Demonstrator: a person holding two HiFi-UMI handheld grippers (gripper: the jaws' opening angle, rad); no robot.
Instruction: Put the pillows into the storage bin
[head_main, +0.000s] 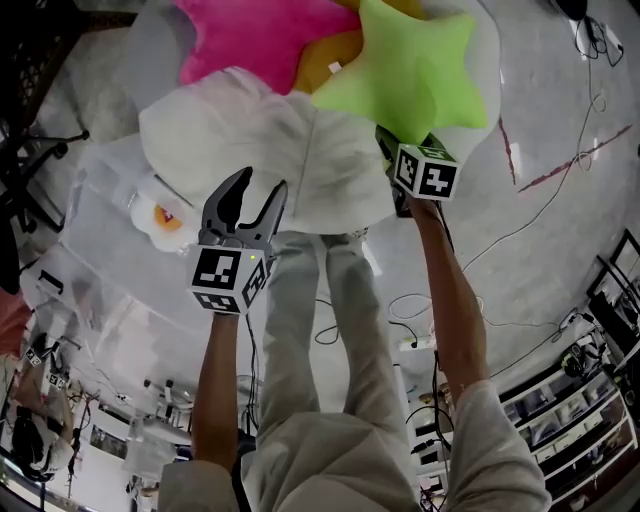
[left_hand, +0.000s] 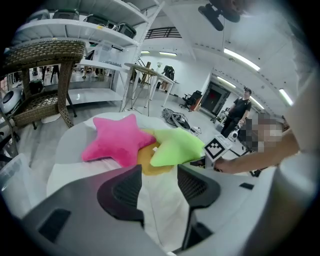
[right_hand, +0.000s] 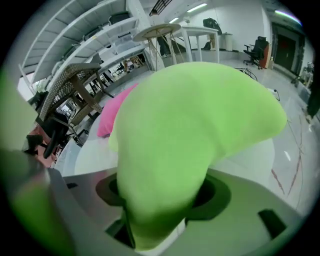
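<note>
Right claw (right_hand: 162, 194) pinched shut on one arm of lime-green plush star pillow (right_hand: 200, 110), held above round white table (left_hand: 72, 137); left claw (left_hand: 157, 180) spread wide, empty. Risk: soft arm slips from pinch, pillow falls short of clear plastic storage bin (head_main: 110, 270)

Bright, even light falls from ceiling strip lamps (left_hand: 241, 58) at two o'clock. Both gripper views bend and darken at the edges; the lime-green plush star pillow (right_hand: 190, 135) is blurred.

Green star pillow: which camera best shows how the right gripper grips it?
Right gripper view: the green star pillow fills it, one tip pinched between the right gripper's jaws. Head view shows the whole star, its lower tip at the gripper. Left gripper view shows it small, beside the pink pillow.
</note>
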